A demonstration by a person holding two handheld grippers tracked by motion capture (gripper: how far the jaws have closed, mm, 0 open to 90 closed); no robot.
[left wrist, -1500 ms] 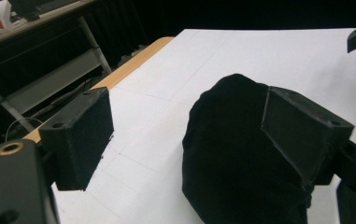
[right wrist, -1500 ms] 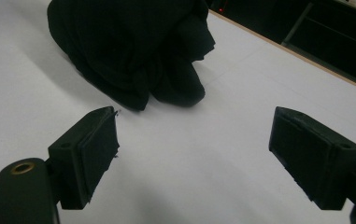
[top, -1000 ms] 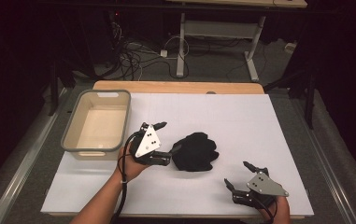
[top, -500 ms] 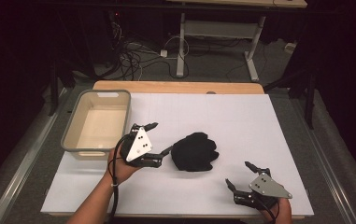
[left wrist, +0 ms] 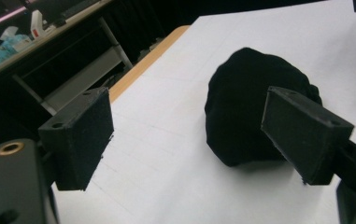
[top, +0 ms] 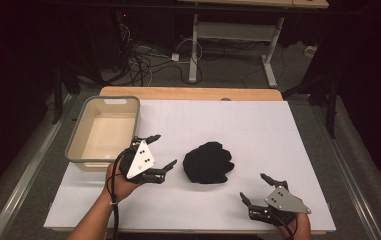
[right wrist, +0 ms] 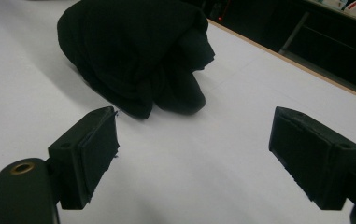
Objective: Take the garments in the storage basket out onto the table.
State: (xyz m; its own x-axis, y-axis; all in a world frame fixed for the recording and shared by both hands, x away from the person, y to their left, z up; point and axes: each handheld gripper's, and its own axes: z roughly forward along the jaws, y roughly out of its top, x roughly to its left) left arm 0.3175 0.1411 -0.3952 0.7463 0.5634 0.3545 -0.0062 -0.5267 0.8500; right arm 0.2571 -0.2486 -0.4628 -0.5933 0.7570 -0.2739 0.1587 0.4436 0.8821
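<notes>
A crumpled black cloth (top: 209, 162), perhaps a glove, lies on the white tabletop (top: 238, 125) near its middle. My left gripper (top: 164, 150) hovers just left of it, open, with nothing between its jaws. In the left gripper view the black cloth (left wrist: 245, 107) sits beyond the gripper (left wrist: 189, 135), partly behind one jaw. My right gripper (top: 253, 186) rests near the front right edge, open and empty, pointing at the cloth. In the right gripper view the black cloth (right wrist: 133, 51) lies a short way ahead of the gripper (right wrist: 199, 154).
A grey-rimmed beige bin (top: 78, 135) stands empty at the table's left side, close behind the left hand. A wooden strip (top: 193, 93) edges the far side of the table. Beyond it are cables (top: 148, 60) and desk legs on the floor.
My left gripper has drawn away from the black cloth, moving left and slightly toward the person. Its jaws stay equally wide. The right gripper and the cloth have not moved.
</notes>
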